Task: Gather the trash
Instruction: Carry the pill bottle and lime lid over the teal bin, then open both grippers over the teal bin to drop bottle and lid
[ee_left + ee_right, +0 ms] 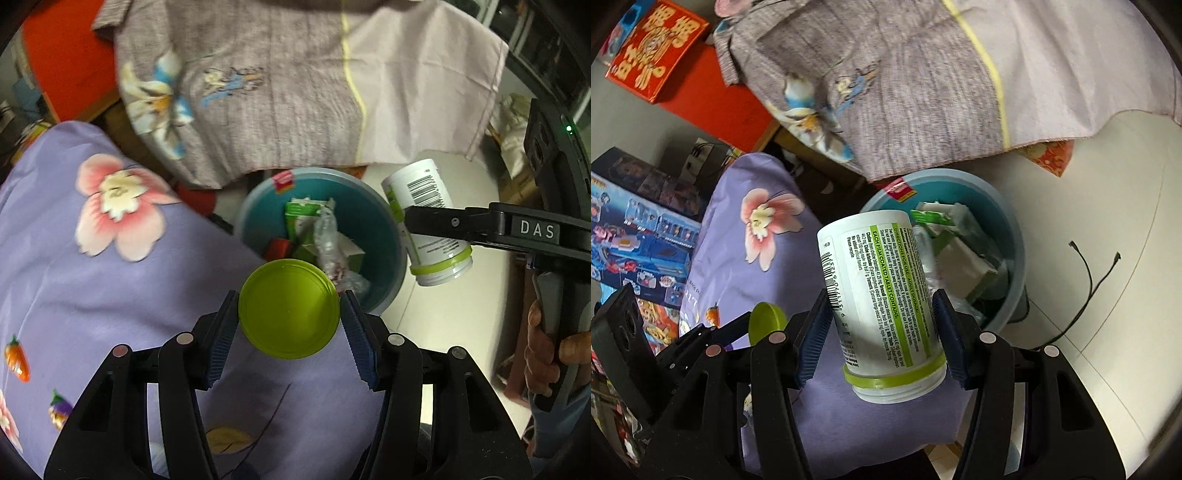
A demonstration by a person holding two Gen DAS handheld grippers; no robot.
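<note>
My left gripper (289, 326) is shut on a round green lid (289, 308), held just short of the near rim of a teal bin (384, 236) on the floor. The bin holds green-and-white cartons and crumpled clear plastic. My right gripper (882, 332) is shut on a white pill bottle (882, 295) with a green band and no cap, its open neck pointing toward me. In the left wrist view this bottle (424, 206) hangs beside the bin's right rim, clamped in the right gripper (421, 221). The lid (766, 319) shows at the lower left of the right wrist view.
A purple flowered bedcover (92, 277) lies left of the bin and under both grippers. A grey-pink sheet (295, 92) hangs over the bin's far side. Toy boxes (635, 236) and a red box (657, 48) stand at the left. A black cable (1086, 288) lies on the white floor.
</note>
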